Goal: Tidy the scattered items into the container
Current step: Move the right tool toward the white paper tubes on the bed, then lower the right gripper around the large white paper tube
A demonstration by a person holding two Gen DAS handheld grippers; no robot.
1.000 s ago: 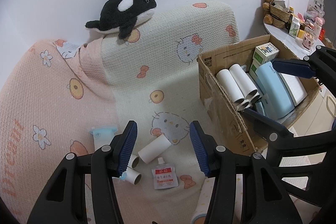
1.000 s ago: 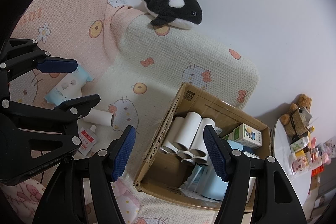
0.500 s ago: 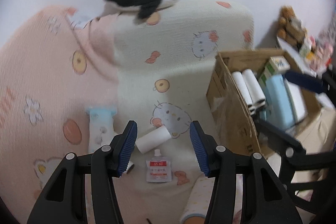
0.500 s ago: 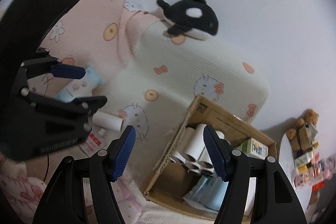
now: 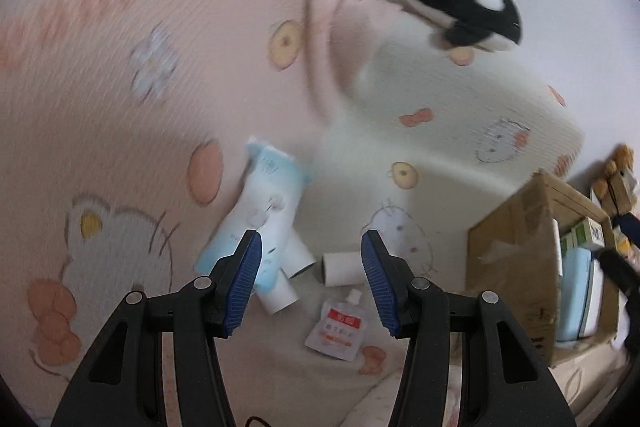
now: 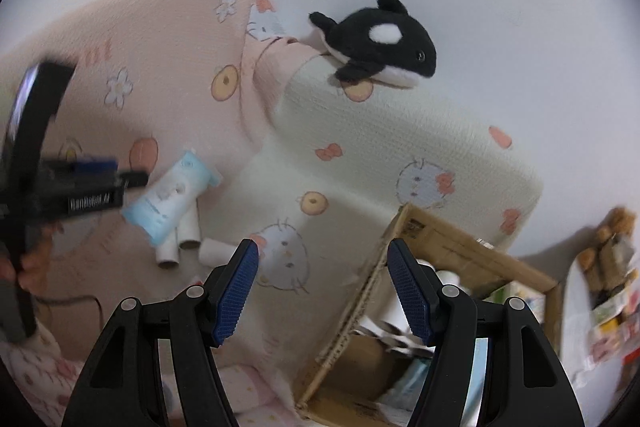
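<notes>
We hold the left gripper (image 5: 311,281) jaws spread, empty, above 3 cardboard tubes (image 5: 340,268); cardboard box (image 5: 516,247) at 3 o'clock. Right gripper (image 6: 322,293) jaws spread, waiting over the box.

Three cardboard tubes (image 5: 340,268) lie loose on the blanket, with one blue-and-white tube of cream (image 5: 256,223) and one small white sachet (image 5: 339,327). One cardboard box (image 5: 516,259) stands nearby; how many rolls are inside it is unclear. One plush orca (image 5: 464,7) sits on the cushion.
</notes>
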